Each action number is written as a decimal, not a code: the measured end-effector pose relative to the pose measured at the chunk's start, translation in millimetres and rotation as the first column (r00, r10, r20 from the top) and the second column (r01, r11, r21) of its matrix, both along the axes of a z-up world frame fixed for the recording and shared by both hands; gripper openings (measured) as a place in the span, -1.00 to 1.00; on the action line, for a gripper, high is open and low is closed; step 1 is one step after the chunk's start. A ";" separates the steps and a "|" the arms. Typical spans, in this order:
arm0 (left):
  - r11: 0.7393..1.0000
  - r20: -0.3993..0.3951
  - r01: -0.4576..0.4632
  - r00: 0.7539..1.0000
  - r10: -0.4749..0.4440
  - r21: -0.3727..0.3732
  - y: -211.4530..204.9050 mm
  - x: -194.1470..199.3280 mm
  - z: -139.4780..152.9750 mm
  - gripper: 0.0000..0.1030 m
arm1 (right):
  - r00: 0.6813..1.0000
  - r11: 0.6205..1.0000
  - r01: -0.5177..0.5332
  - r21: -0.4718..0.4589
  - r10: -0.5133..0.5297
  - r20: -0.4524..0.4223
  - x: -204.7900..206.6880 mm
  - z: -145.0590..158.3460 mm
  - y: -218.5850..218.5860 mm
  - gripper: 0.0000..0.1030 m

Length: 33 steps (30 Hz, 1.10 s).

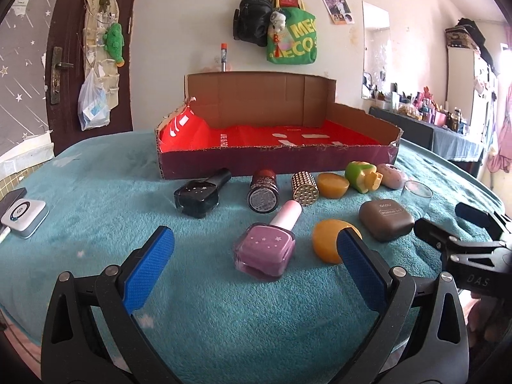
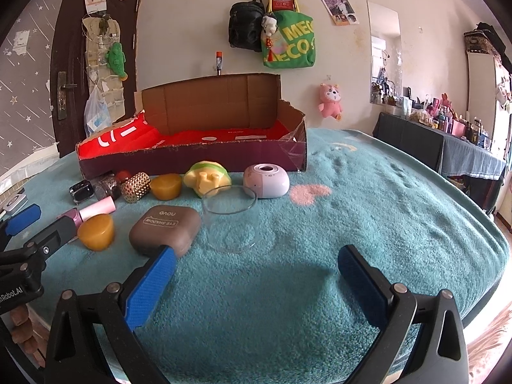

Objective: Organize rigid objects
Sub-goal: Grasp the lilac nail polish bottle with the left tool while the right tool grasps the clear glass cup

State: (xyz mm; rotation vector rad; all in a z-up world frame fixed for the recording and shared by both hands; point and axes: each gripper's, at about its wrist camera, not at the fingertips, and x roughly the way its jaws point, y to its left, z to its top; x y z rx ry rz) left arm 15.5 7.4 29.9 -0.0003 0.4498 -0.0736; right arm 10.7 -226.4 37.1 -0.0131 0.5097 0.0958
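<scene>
Both tongs gape empty; the left tongs (image 1: 256,265) sit nearest the pink bottle (image 1: 265,249), its cap pointing far-right.

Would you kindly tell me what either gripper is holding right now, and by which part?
Nothing is held: the left gripper and right gripper both stand open above the teal fleece blanket.

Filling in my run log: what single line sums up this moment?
left gripper: open, empty, facing pink polish bottle | right gripper: open, empty, near clear glass | cardboard box: no items in yet
</scene>
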 end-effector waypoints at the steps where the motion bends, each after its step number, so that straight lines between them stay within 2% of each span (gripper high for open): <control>1: 1.000 -0.010 0.007 1.000 -0.007 0.003 0.7 1.2 0.6 1.00 | 1.000 1.000 0.003 0.000 -0.003 -0.001 1.2 1.4 0.1 1.00; 4: 1.000 -0.043 0.001 0.999 0.000 0.008 6.2 7.3 1.9 1.00 | 1.000 1.000 0.010 0.002 -0.010 -0.006 5.6 5.6 -0.6 1.00; 11: 0.999 -0.129 0.008 0.992 -0.013 -0.036 20.6 22.6 1.5 0.99 | 0.999 0.999 0.034 0.001 -0.034 -0.031 20.4 13.1 -3.0 1.00; 14: 1.000 -0.149 0.020 0.989 -0.022 -0.018 21.2 27.6 2.7 0.92 | 0.998 0.999 0.048 -0.024 -0.049 -0.047 26.8 14.1 -0.7 1.00; 17: 0.999 -0.184 0.046 0.982 -0.043 0.011 17.9 34.3 1.0 0.66 | 0.996 0.998 0.050 -0.035 -0.052 -0.071 33.3 11.9 0.7 0.99; 19: 0.997 -0.215 0.075 0.974 -0.071 0.011 15.3 39.1 -0.9 0.43 | 0.995 0.999 0.041 -0.033 -0.044 -0.088 36.6 10.0 1.4 0.88; 20: 0.996 -0.224 0.084 0.971 -0.081 0.006 14.6 40.5 -1.4 0.38 | 0.995 0.999 0.030 -0.028 -0.033 -0.096 37.9 9.0 2.0 0.82; 23: 0.993 -0.225 0.119 0.967 -0.117 -0.004 10.9 42.1 0.0 -0.01 | 0.994 1.000 -0.014 0.003 0.014 -0.107 40.4 8.4 3.3 0.45; 24: 0.991 -0.225 0.137 0.965 -0.136 -0.011 9.0 42.7 0.6 -0.26 | 0.993 0.999 -0.034 0.014 0.035 -0.111 40.8 8.2 4.5 0.17; 25: 0.990 -0.226 0.141 0.964 -0.139 -0.008 6.7 43.8 1.3 -0.26 | 0.990 0.997 -0.067 0.033 0.070 -0.119 41.3 7.5 6.2 -0.14; 33: 0.988 -0.198 0.153 0.968 -0.153 -0.015 0.6 45.9 11.7 -0.27 | 0.992 0.996 -0.090 0.022 0.092 -0.090 37.2 19.6 8.1 -0.18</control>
